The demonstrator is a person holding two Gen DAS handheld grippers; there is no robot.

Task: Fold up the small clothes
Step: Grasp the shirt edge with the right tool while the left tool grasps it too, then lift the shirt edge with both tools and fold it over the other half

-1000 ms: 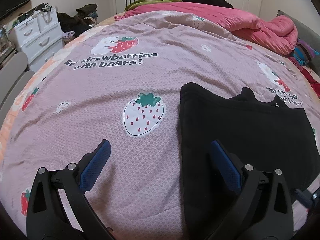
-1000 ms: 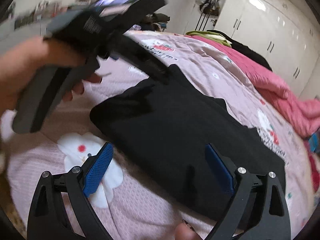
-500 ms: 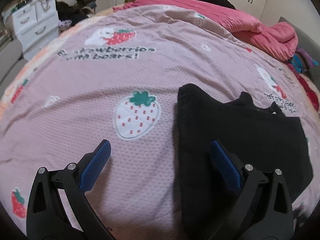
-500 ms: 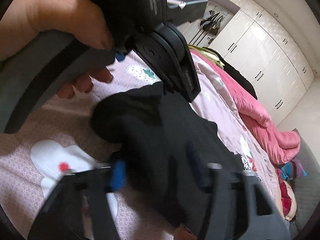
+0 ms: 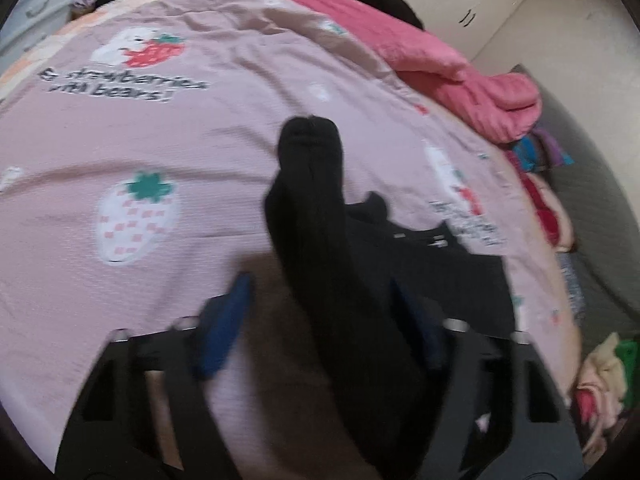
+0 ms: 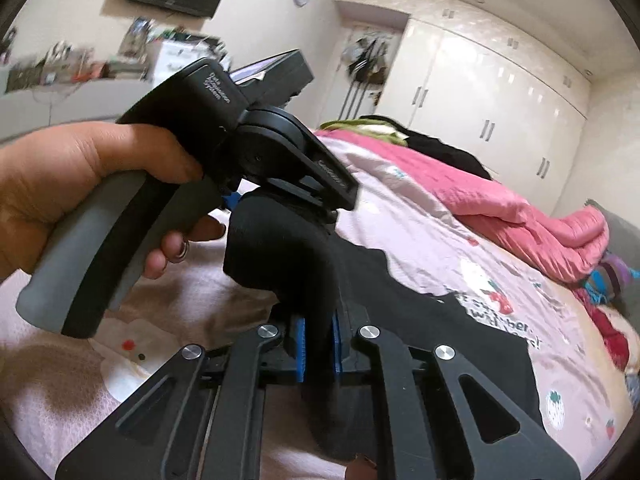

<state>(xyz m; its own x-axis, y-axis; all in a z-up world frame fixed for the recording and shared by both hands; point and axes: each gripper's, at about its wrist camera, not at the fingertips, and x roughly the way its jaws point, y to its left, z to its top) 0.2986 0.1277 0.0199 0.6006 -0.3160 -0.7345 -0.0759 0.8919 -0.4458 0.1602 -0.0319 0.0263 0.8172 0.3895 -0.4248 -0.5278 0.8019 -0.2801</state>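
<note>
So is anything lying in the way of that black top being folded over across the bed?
Nothing visible. The right gripper already pinches the black top; the left gripper is closing around its raised edge, and the pink bedspread beyond lies bare.

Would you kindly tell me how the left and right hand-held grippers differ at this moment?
The right hand-held gripper is shut, its blue pads pinching the black garment; the left hand-held gripper is closing, jaws apart around a raised fold. The right looks sharp, the left blurred. Both work the same garment on the pink bedspread.
</note>
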